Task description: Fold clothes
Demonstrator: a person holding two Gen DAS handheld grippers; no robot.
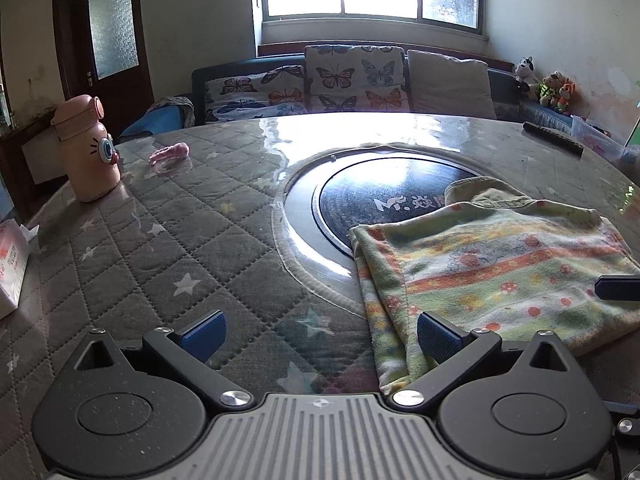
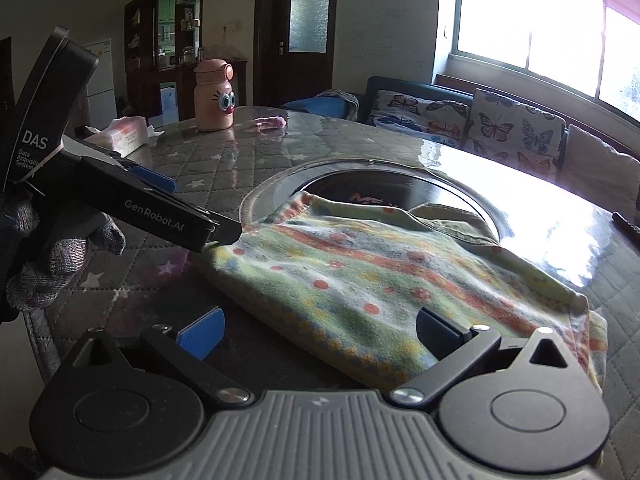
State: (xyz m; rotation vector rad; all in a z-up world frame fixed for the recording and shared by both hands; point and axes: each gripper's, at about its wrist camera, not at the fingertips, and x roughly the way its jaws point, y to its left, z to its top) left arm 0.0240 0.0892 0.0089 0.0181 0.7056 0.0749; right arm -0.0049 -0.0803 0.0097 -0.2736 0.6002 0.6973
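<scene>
Garment [image 1: 500, 268], small patterned child's top with green, orange and yellow stripes, lies flat on the table [image 1: 160, 248], partly over the black round inset [image 1: 380, 204] at centre. Neckline [image 1: 496, 196] points toward 12 o'clock in the left wrist view; long axis runs roughly 9-to-3 there. Left edge is folded, a doubled flap hanging toward 6 o'clock.

Left tool [image 1: 320, 334]: fingers spread wide apart, nothing between them; right pad [image 1: 438, 336] sits over the garment's folded edge, contact unclear. In the right wrist view the left tool [image 2: 224, 232] reaches the garment's corner at 9 o'clock.

Right tool [image 2: 318, 334]: fingers apart, hovering at the garment's near hem, gripping nothing.

Pink cartoon-face bottle [image 1: 88, 148] upright at 10 o'clock, lid on, contents hidden. Tissue pack [image 2: 124, 134] near it. Pink small item [image 1: 170, 154] beside the bottle. Dark remote [image 1: 554, 138] at 2 o'clock.
</scene>
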